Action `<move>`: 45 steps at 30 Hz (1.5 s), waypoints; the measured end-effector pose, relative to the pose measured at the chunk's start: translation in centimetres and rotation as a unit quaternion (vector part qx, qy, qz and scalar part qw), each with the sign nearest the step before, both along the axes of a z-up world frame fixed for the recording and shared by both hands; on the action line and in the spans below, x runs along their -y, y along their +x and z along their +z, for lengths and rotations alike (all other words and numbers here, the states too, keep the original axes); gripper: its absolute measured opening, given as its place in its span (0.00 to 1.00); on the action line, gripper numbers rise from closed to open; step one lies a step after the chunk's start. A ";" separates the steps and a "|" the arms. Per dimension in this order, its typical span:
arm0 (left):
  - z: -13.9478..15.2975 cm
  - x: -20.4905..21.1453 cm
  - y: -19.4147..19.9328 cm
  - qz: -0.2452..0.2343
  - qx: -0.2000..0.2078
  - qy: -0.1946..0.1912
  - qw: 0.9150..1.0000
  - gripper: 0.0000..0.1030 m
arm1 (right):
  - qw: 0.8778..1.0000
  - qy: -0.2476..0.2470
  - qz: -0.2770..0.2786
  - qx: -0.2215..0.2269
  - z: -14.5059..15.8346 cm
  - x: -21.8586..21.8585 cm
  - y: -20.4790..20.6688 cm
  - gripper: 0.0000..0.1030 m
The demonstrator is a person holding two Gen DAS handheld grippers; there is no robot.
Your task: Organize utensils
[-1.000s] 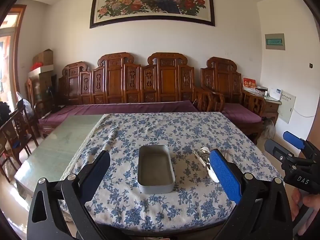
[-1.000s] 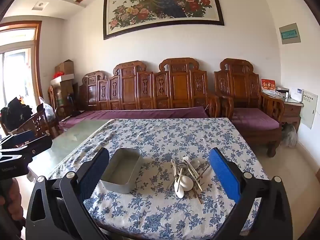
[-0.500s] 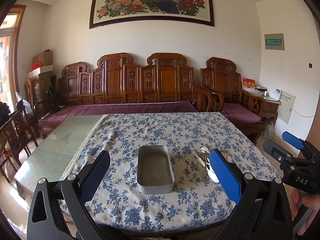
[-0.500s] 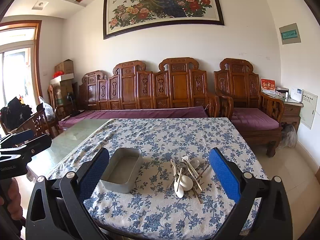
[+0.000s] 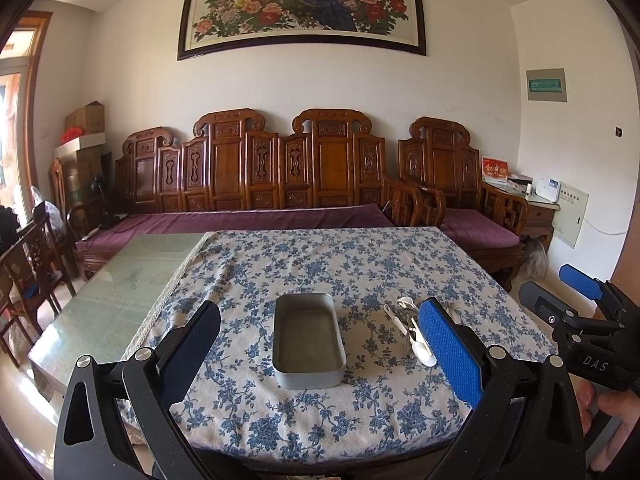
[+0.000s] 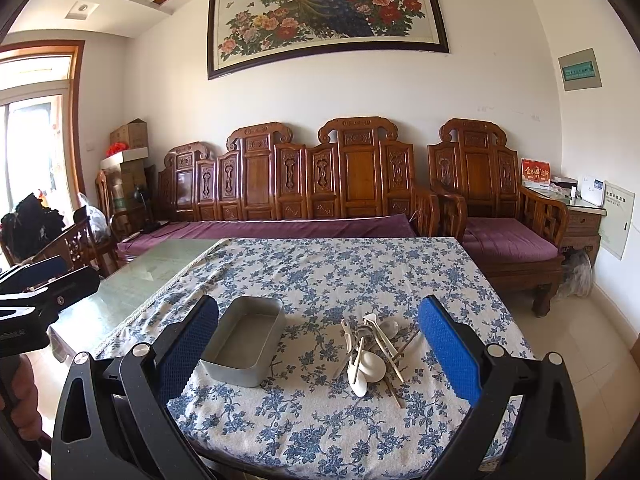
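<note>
Waiting untouched beside the empty grey rectangular metal tin (image 6: 244, 340), piled white spoons and wooden chopsticks (image 6: 372, 354); both hand-held grippers (image 5: 320, 344) (image 6: 318, 344) spread, nothing sorted.

Counted on the floral tablecloth (image 6: 328, 280): one metal tray (image 6: 244, 340), rectangular, nothing inside. One heap of utensils (image 6: 372, 354) just right of the tray, not touching it. In the heap, at least three white spoons; also several thin sticks, likely chopsticks, number not determinable because of overlap. Total piece count in the heap not determinable.

Two grippers: left gripper (image 5: 320, 344) and right gripper (image 6: 318, 348), two blue-padded fingers each, spread wide.

Behind the tray: one long carved wooden bench (image 6: 300, 184), one matching armchair (image 6: 492, 200). Above the bench, one framed peacock painting (image 6: 328, 12).
</note>
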State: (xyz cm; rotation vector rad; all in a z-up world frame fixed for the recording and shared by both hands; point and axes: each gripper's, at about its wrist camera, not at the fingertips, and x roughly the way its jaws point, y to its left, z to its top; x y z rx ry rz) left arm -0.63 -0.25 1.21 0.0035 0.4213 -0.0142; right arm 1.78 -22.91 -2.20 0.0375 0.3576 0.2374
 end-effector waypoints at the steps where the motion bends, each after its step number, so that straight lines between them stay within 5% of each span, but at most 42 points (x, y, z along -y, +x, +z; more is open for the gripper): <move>1: 0.0 0.2 0.0 0.000 0.000 0.001 1.000 0.94 | 1.000 0.000 0.000 0.000 -0.1 0.0 0.0 0.98; 45: 0.8 1.1 -0.6 -0.012 0.000 0.005 1.000 0.94 | 1.000 -0.001 0.001 -0.003 1.4 0.4 -0.1 0.98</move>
